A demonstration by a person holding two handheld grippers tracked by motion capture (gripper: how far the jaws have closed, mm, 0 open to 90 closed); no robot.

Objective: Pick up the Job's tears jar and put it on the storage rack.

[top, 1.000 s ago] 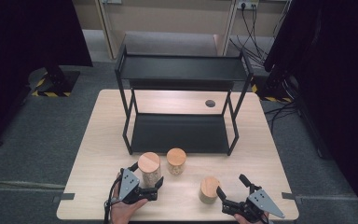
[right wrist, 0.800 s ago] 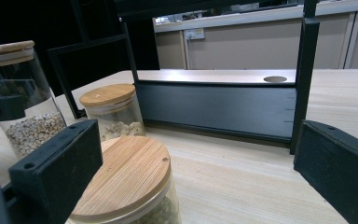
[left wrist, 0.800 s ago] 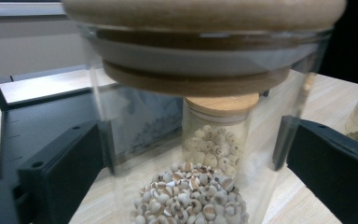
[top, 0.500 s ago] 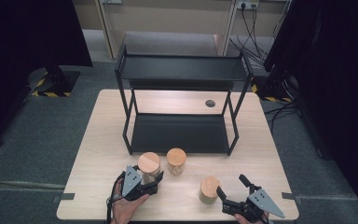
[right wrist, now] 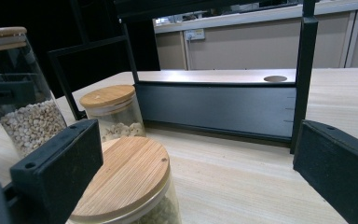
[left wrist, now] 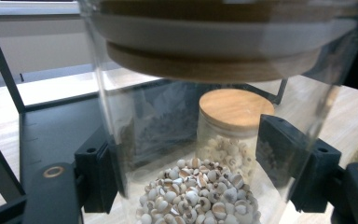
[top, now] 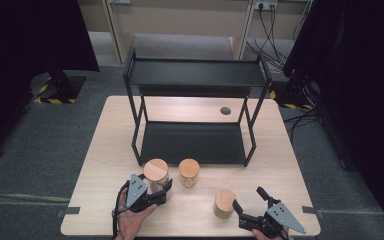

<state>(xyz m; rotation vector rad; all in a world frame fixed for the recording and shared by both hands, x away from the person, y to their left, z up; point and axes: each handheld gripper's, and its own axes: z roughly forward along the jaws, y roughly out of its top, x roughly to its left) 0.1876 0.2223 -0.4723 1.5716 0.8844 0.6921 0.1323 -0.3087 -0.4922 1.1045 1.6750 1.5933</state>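
Three lidded glass jars stand on the tabletop (top: pixel 105 150). The left claw (top: pixel 161 190) is closed on the tall jar (top: pixel 156 175), pads against the glass wall at mid-height, below the wooden lid (left wrist: pixel 214 63). Contents: pale grains filling the lower part, so weight sits low and is likely moderate. Glass is rigid, smooth and breakable; expect slip under a light grip. Hold the wall, never the lid, which may lift off. Keep the jar upright. Just beyond this claw stands a shorter jar (top: pixel 189 172). The right claw (top: pixel 250 204) is spread wide, holding nothing, with a third jar (top: pixel 224 202) just ahead of its left jaw.
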